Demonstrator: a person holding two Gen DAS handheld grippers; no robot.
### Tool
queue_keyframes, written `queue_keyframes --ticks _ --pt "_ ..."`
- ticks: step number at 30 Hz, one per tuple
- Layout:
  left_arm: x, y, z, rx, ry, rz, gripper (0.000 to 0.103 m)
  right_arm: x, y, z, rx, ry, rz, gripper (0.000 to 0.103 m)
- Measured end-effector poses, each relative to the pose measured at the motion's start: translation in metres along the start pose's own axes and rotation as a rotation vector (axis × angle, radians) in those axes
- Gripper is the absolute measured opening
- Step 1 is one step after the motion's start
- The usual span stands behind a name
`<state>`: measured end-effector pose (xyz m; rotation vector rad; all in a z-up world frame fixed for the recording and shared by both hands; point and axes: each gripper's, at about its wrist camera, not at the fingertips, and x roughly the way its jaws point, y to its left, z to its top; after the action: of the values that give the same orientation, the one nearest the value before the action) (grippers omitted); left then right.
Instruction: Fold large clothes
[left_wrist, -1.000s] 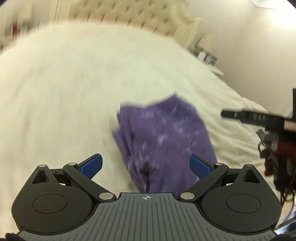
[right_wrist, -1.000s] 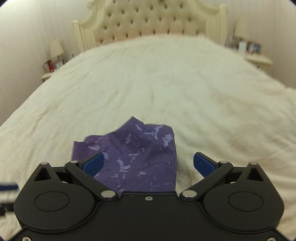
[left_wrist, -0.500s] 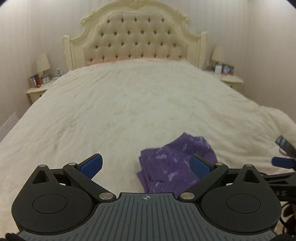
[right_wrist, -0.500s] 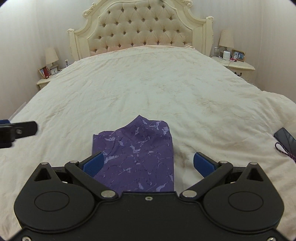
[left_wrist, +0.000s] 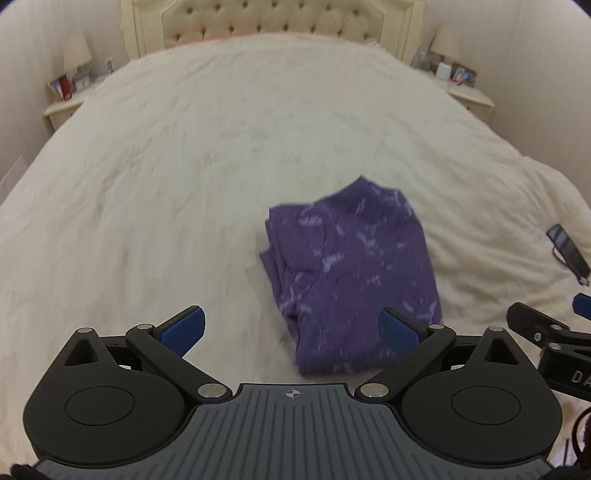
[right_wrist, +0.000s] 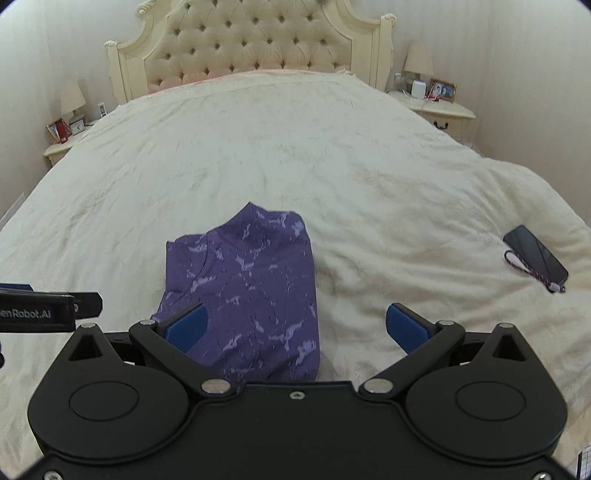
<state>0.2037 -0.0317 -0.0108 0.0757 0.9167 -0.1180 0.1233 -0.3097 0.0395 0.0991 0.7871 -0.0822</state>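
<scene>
Both claws, left claw (left_wrist: 291, 330) and right claw (right_wrist: 297, 325), gape empty above the folded purple garment (right_wrist: 251, 291) on the bed (right_wrist: 277, 147). Judgement: fold looks finished; withdraw straight back, don't snag cloth.

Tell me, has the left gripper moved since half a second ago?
Yes. In the right wrist view, the left gripper now reaches closer to the left edge of the shirt, so it moved rightward.

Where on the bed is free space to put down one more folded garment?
The bedspread is bare from the purple garment up to the headboard, and also to the garment's left. Another bare strip lies between the garment and the phone. Busiest is the near edge, where the open left gripper and open right gripper hover.
</scene>
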Motion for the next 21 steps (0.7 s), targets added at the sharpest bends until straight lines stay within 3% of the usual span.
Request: queue_keyframes --ticks 8,21 --pt "0.002 0.002 -0.013 -0.031 0.071 -0.004 0.101 -0.002 0.001 -0.01 0.007 0.041 0.026 0.102" --pt "0.005 -0.003 -0.021 -0.052 0.11 0.01 0.101 -0.002 -0.005 -0.008 0.038 0.049 0.053 0.102"
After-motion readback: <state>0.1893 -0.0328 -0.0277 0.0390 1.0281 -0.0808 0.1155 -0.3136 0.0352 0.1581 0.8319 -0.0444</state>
